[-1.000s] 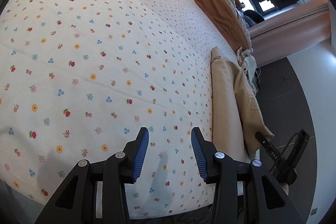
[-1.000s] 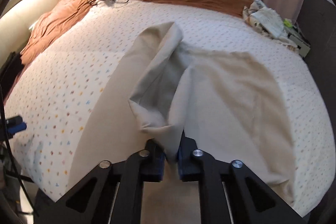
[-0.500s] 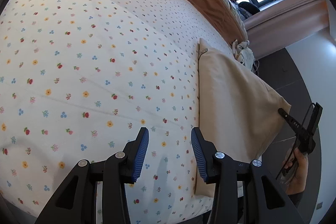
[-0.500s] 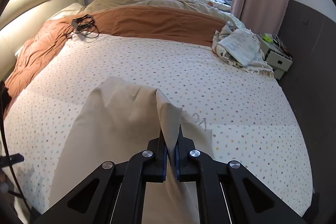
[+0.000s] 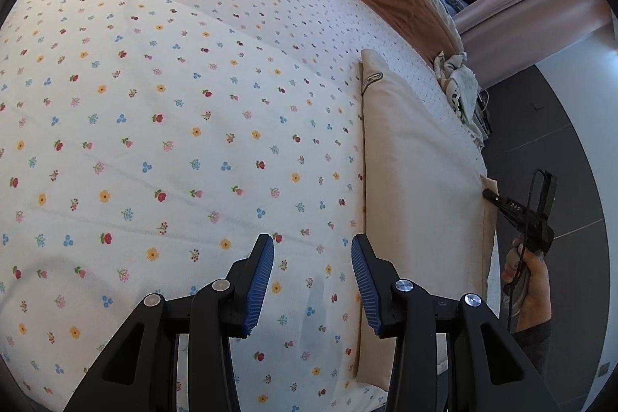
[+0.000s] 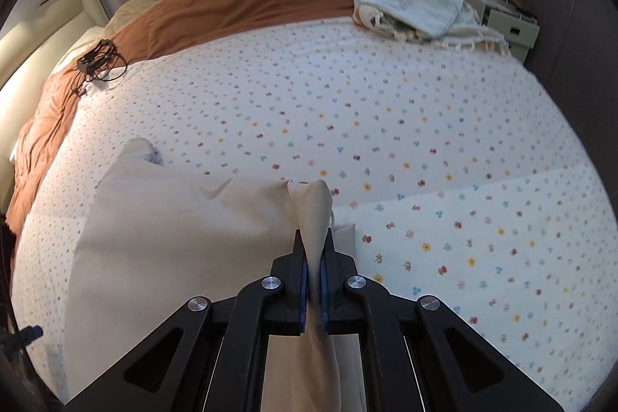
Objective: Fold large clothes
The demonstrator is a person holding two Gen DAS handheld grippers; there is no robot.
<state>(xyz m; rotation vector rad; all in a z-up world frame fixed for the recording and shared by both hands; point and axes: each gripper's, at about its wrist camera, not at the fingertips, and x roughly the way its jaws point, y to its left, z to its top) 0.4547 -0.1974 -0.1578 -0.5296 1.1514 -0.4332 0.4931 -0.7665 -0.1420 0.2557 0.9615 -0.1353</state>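
Note:
A large beige garment (image 5: 417, 180) lies folded over on a flower-print bed sheet (image 5: 174, 103). In the right wrist view my right gripper (image 6: 314, 238) is shut on a pinched fold of the beige garment (image 6: 181, 230), whose flat part spreads to the left. The left wrist view shows my left gripper (image 5: 313, 246) open over the sheet, nothing between its blue pads, just left of the garment's folded edge. The right gripper (image 5: 490, 194) and the hand holding it show at the garment's right edge.
An orange-brown blanket (image 6: 239, 2) runs along the far side of the bed. A black device with cables (image 6: 96, 62) lies on the blanket's edge. A fringed pale cloth pile (image 6: 421, 6) sits at the far right corner, beside a bedside cabinet (image 6: 510, 26).
The right gripper carried the garment's edge across, so the cloth now lies doubled over and flatter. The left gripper drifted toward the garment's folded edge, still open.

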